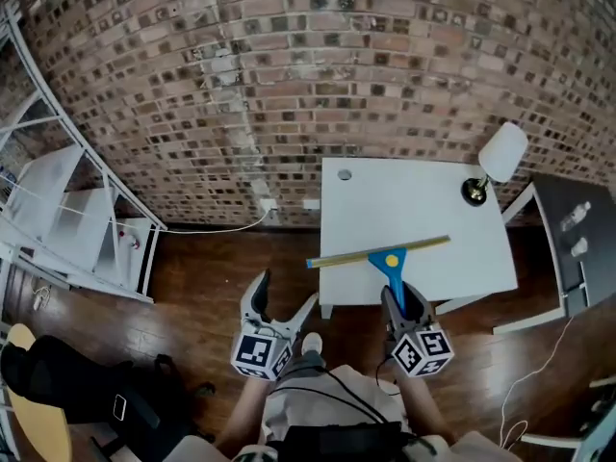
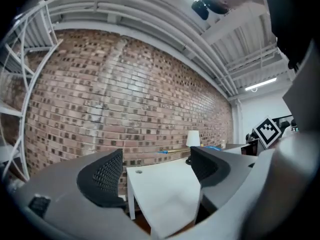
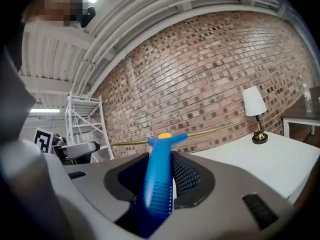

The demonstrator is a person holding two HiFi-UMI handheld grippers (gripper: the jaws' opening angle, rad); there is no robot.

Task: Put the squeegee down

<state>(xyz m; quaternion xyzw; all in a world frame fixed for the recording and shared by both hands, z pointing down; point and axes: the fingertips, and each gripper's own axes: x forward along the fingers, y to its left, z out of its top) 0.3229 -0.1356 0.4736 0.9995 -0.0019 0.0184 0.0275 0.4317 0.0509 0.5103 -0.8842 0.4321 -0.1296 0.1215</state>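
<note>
A squeegee point(image 1: 385, 255) with a blue handle and a long brass-coloured blade hangs over the near part of a white table point(image 1: 375, 200). My right gripper point(image 1: 403, 301) is shut on its blue handle point(image 3: 159, 184), and the blade point(image 3: 210, 130) stretches crosswise ahead of the jaws. My left gripper point(image 1: 281, 296) stands open over the wooden floor, left of the table, with nothing between its fingers. In the left gripper view the open left gripper point(image 2: 156, 171) looks toward the table point(image 2: 160, 191) and the brick wall.
A white-shaded lamp point(image 1: 493, 162) stands at the table's far right corner. A brick wall point(image 1: 289, 85) runs behind it. White metal shelving point(image 1: 67, 219) stands at the left, a dark table point(image 1: 577, 248) at the right, and a black bag point(image 1: 67, 383) lies on the floor.
</note>
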